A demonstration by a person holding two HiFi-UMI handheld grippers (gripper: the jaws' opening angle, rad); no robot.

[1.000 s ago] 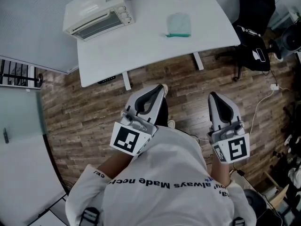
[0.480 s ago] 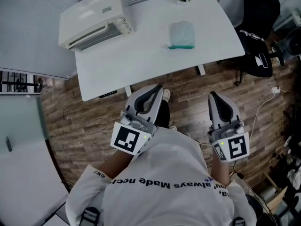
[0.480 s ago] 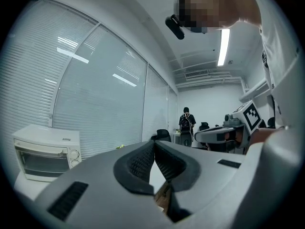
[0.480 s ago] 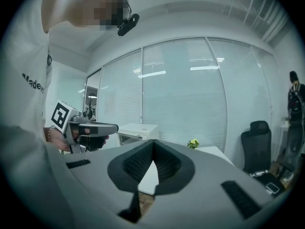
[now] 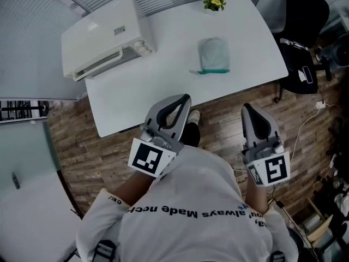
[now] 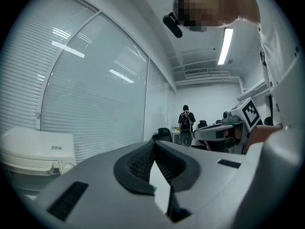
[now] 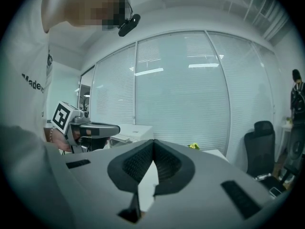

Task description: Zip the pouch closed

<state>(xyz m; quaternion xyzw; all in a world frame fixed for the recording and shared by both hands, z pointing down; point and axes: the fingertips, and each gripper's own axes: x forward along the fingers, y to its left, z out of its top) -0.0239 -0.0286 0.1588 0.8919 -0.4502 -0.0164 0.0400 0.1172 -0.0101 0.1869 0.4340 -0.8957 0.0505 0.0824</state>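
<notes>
A pale translucent pouch (image 5: 213,55) with a teal zipper edge lies flat on the white table (image 5: 163,70), toward its right side. Both grippers are held near my body, well short of the table, over the wooden floor. My left gripper (image 5: 185,98) points at the table's front edge and is shut with nothing in it; its tips meet in the left gripper view (image 6: 154,142). My right gripper (image 5: 246,109) is shut and empty too, with its jaws closed in the right gripper view (image 7: 153,142). The pouch does not show in either gripper view.
A white toaster oven (image 5: 103,37) stands at the table's left end. A small yellow plant (image 5: 215,2) sits at the far edge. A black office chair (image 5: 302,31) is to the right of the table, with cables on the floor (image 5: 313,119). A person stands far off (image 6: 185,123).
The table, the oven and the pouch have drawn closer and lower in the head view. Both grippers keep their pose and stay shut.
</notes>
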